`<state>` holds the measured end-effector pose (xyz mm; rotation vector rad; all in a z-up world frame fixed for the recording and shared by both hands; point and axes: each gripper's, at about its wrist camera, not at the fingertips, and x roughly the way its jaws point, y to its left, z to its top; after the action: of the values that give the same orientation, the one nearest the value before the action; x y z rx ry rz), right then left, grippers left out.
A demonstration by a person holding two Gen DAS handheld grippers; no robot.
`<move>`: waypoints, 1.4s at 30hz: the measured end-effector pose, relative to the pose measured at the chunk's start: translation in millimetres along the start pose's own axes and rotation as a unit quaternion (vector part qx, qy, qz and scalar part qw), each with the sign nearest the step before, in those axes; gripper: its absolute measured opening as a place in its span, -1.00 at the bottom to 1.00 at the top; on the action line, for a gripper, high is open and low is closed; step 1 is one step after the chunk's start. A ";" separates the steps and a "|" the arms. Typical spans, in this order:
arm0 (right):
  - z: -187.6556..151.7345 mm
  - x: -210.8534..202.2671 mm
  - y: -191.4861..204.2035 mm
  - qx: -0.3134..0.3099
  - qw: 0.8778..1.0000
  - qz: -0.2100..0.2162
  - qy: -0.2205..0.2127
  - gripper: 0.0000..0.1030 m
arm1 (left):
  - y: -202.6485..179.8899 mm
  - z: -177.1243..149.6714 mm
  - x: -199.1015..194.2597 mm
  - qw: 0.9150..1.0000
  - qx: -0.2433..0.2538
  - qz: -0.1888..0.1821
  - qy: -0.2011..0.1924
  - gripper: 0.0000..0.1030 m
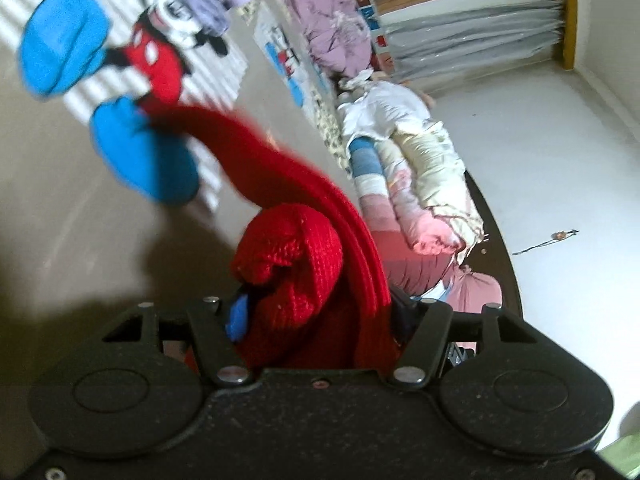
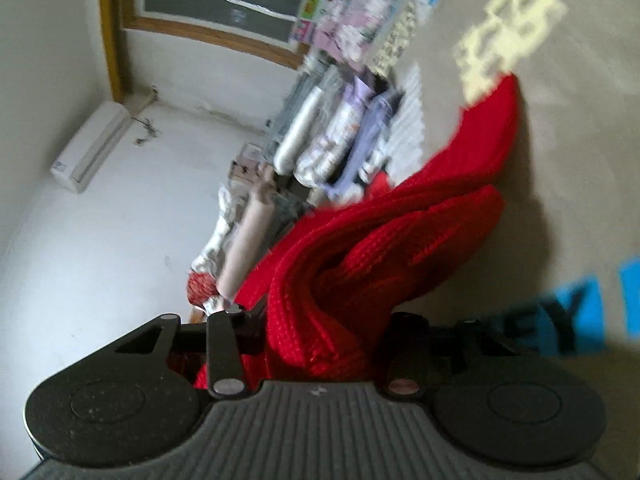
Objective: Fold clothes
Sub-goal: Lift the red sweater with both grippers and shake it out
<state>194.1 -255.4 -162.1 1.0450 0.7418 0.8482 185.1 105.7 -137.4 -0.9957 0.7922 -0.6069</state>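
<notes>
- Centrally, red knitted garment (image 1: 304, 264) bunched thick between the black fingers of the left gripper (image 1: 316, 312), one ribbed band trailing up and away toward the printed sheet.
- Same red knit (image 2: 360, 264) also wadded into the right gripper (image 2: 324, 336), folds rising beyond it, lifted clear of the surface with a dark shadow beneath.
- Both grippers clamped on that knit (jaws part-way apart, cloth filling the gap).
- Blue pad (image 1: 237, 316) showing on the left gripper's inner finger, pressed against the yarn.
- Underneath, beige bedsheet (image 1: 60, 208) with a cartoon mouse print (image 1: 160, 52) in red shorts and blue shoes; blue lettering (image 2: 576, 320) in the right view.
- Farther off, rolled and stacked clothes (image 1: 404, 184) along the sheet's edge, white wall (image 1: 560, 160) beyond.
- White air conditioner (image 2: 90, 148) mounted on the wall, right view only.
</notes>
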 end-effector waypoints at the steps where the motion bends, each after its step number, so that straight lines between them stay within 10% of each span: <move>1: 7.1 2.7 3.5 -0.005 1.000 0.002 -0.004 -0.08 | -3.7 6.5 4.4 1.000 0.003 -0.002 -0.001 0.23; 24: 135.3 67.7 20.2 -0.229 0.966 -0.081 -0.093 -0.08 | -5.0 125.0 116.7 0.988 0.151 0.017 -0.030 0.22; 30: 140.8 79.4 -20.1 -0.193 0.966 -0.148 -0.087 0.06 | 20.3 127.0 122.0 0.986 0.123 0.107 -0.042 0.32; 32: 141.1 74.0 -29.4 -0.156 0.967 -0.178 -0.093 0.46 | 27.0 124.5 106.7 0.986 0.110 0.113 -0.064 0.44; 42: 102.2 1.1 -53.4 -0.065 0.974 -0.168 -0.140 0.66 | 21.9 72.4 42.0 0.985 0.076 0.110 -0.105 0.47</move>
<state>293.5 -311.4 -178.8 0.8683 0.5931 0.4400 270.0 119.0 -146.9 -0.8040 0.6471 -0.3594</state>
